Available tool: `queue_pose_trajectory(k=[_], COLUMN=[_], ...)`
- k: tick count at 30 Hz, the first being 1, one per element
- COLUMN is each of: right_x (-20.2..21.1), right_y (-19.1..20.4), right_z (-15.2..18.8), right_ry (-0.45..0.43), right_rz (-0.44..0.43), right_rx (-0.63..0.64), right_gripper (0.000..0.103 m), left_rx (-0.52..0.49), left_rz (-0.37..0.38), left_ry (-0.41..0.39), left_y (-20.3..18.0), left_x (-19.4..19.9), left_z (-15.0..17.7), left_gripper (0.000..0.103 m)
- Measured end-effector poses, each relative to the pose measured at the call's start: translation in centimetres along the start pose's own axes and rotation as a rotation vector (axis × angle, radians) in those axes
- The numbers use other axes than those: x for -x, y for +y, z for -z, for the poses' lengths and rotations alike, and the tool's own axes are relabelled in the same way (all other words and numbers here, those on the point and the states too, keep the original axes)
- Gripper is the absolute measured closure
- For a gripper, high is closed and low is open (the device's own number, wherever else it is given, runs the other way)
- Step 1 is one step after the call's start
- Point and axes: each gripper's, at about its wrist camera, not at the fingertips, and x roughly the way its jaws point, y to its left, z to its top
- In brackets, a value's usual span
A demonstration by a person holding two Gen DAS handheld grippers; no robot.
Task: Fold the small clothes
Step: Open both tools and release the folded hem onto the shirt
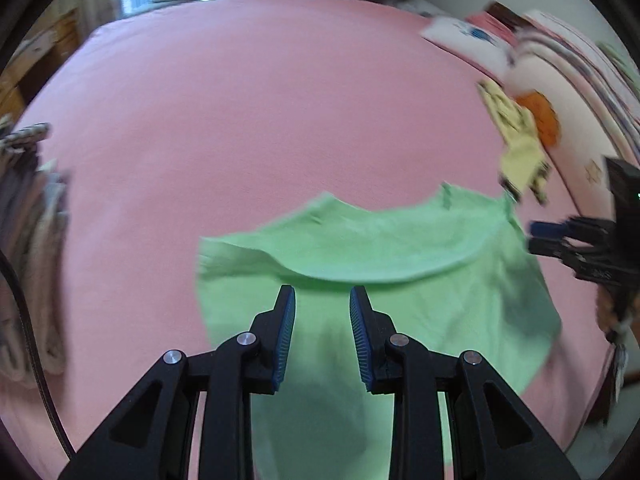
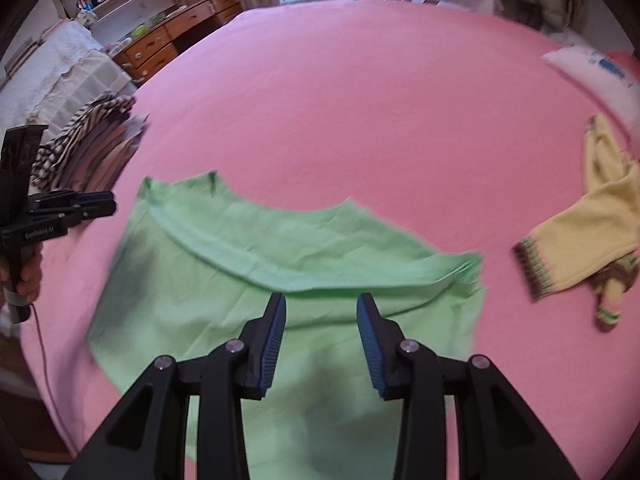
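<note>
Green garment (image 1: 380, 248) lies flat on pink bed (image 1: 240, 120), below and ahead of both jaws; left gripper (image 1: 322, 300) and right gripper (image 2: 321, 308) parted, gripping nothing.

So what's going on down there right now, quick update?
Left gripper and right gripper: jaws open, empty, above green shirt. Shirt folded over once on pink bed. Nothing in the way; yellow garment lies aside.

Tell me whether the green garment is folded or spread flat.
Folded once: the green garment has its top part doubled over, forming a crease across its middle, on the pink bedsheet.
</note>
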Motion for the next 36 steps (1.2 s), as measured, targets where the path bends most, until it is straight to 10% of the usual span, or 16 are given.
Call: queue_pose_trajectory(k=[13, 22, 28, 36], right_x=[-7.1, -9.4, -5.6, 1.9], right_y=[0.5, -3.6, -6.2, -10.5], right_z=[-0.4, -4.1, -3.6, 1.9], right_ry=[0.052, -0.028, -0.1, -0.052], right_rz=[-0.038, 0.071, 0.099, 0.144], right_rx=[0.056, -0.036, -0.111, -0.128], right_gripper=[0.083, 0.083, 0.083, 0.082], left_rx=[-0.157, -0.004, 0.145, 0.054], left_rz=[0.078, -0.006, -0.071, -0.173], left_ry=[0.104, 0.004, -0.087, -0.096], left_y=[-5.4, -1.6, 1.7, 3.8], left_x=[-9.0, -11.7, -9.5, -4.6], left_z=[1.2, -3.4, -3.9, -1.7], left_gripper=[0.076, 0.077, 0.077, 0.076])
